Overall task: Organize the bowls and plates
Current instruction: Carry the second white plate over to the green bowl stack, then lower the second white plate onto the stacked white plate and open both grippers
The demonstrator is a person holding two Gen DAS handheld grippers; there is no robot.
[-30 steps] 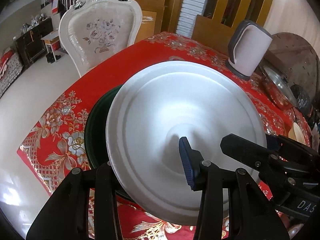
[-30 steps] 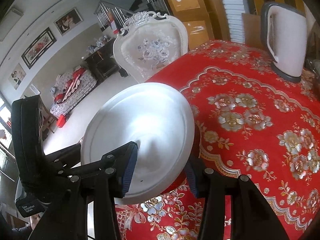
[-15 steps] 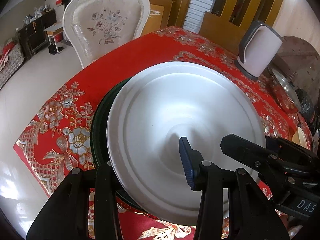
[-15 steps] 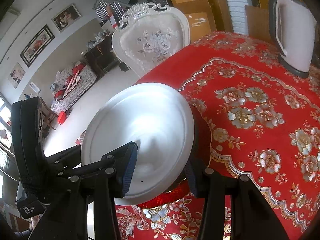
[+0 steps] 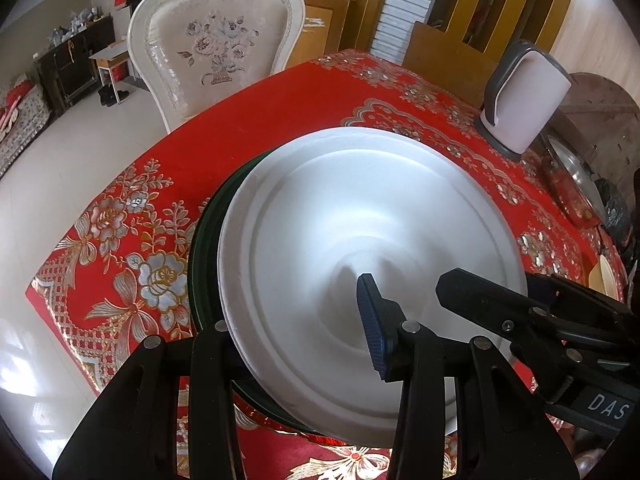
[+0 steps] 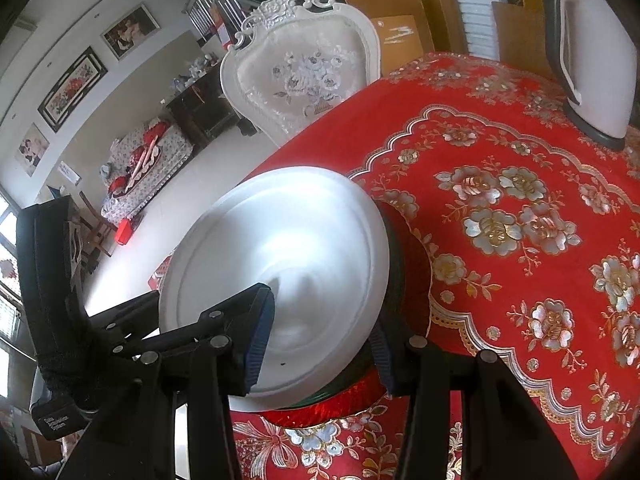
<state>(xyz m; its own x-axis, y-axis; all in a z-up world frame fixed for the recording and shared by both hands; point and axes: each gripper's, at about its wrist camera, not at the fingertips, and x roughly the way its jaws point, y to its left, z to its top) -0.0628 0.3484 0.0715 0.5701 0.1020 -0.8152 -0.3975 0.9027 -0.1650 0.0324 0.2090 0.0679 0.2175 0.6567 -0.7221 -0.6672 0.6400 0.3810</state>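
Left gripper [image 5: 296, 316] and right gripper [image 6: 320, 334]: jaws of both are clamping opposite rims of the plate stack, white plate [image 5: 372, 276] lying over dark green plates [image 5: 204, 240], centre frame. Stack is hovering low over the red floral surface [image 6: 500, 208]. Kettle [image 5: 520, 96] is standing upper right; white chair [image 5: 216, 44] is standing beyond, upper left.

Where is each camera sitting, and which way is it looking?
Left wrist: on the left gripper, looking down along its fingers at the white plate on a dark green plate; the right gripper shows at right.
Right wrist: on the right gripper, looking down at the plates; the left gripper shows at left.
Both share: plates, red tablecloth, white chair, kettle.
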